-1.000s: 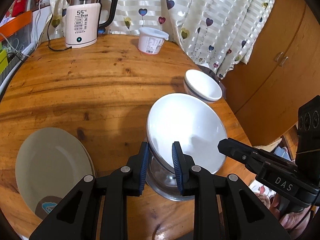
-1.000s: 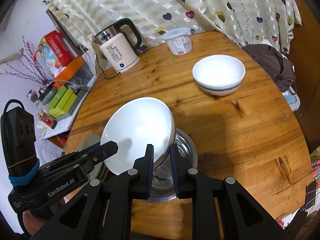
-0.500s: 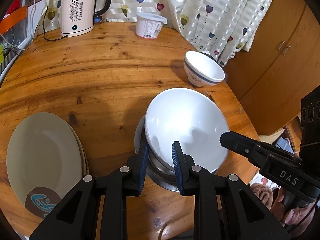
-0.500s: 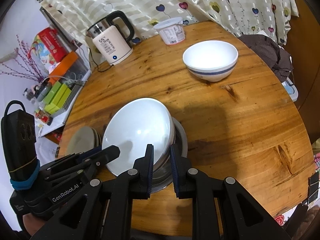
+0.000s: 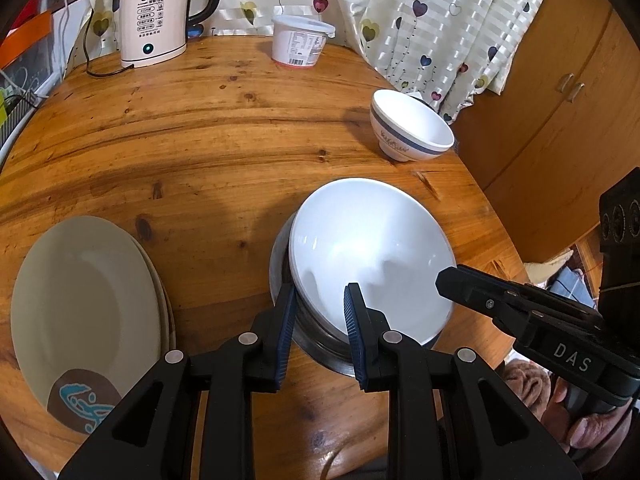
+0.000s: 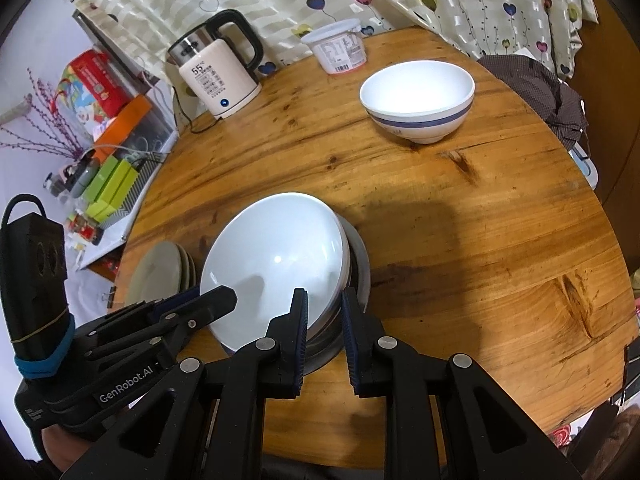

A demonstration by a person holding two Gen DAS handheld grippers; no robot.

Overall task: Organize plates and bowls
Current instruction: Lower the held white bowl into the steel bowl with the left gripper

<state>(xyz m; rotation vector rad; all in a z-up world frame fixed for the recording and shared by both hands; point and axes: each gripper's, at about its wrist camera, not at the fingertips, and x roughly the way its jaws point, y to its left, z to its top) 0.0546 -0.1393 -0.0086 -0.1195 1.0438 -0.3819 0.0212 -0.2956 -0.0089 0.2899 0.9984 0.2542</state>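
Both our tongs, left gripper (image 5: 320,312) and right gripper (image 6: 323,320), pinch the wide white bowl's (image 5: 370,256) rim; only the right view shows a crumpled brown cloth (image 6: 536,88).

Round wooden worktop (image 5: 208,128), knotty orange grain, glossy. Curtain (image 5: 420,12) at 12 o'clock: pale stripes, coloured hearts. Wooden cupboard (image 5: 560,92) at 2 o'clock in left view, two small handles. Kettle (image 6: 218,76) and lidded tub (image 6: 342,52) at the far worktop edge by the curtain. At 9 o'clock in right view: white wall (image 6: 36,52), cluttered shelf (image 6: 100,176), purple twigs (image 6: 44,128). Dark checked cloth (image 6: 540,92) at 2 o'clock.
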